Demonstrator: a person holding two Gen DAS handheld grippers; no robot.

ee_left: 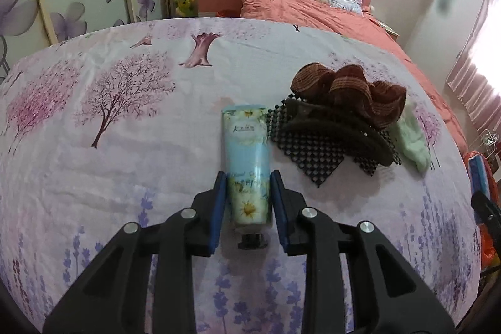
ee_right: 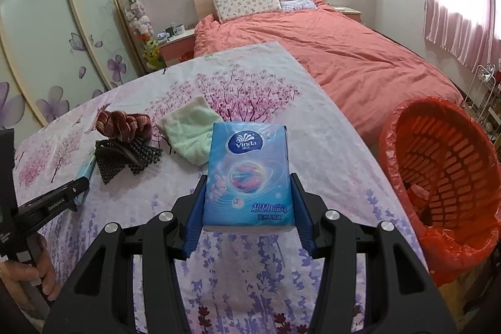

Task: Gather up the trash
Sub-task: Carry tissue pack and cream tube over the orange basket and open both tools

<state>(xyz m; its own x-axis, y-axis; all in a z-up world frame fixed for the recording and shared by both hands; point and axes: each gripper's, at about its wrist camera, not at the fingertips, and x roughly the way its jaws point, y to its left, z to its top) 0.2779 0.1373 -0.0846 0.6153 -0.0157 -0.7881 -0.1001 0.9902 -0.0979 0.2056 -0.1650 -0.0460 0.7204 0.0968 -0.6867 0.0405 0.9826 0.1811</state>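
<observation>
A pale blue hand-cream tube (ee_left: 247, 152) with daisy print lies on the flowered tablecloth (ee_left: 125, 165), black cap toward me. My left gripper (ee_left: 248, 177) straddles its lower half, blue pads close on either side without squeezing, so it is open. In the right wrist view the left gripper (ee_right: 62, 193) sits low at the left beside the tube (ee_right: 86, 177). My right gripper (ee_right: 249, 177) is shut on a blue Vinda tissue pack (ee_right: 247, 171), held above the cloth. An orange basket lined with a red bag (ee_right: 454, 171) stands right of the table.
A brown scrunched cloth (ee_left: 347, 89), a black mesh mat (ee_left: 313, 158) with a dark clip (ee_left: 338, 130) and a pale green cloth (ee_left: 413, 143) lie right of the tube. A bed with a coral cover (ee_right: 344, 58) is beyond the table. A person's hand (ee_right: 31, 271) holds the left gripper.
</observation>
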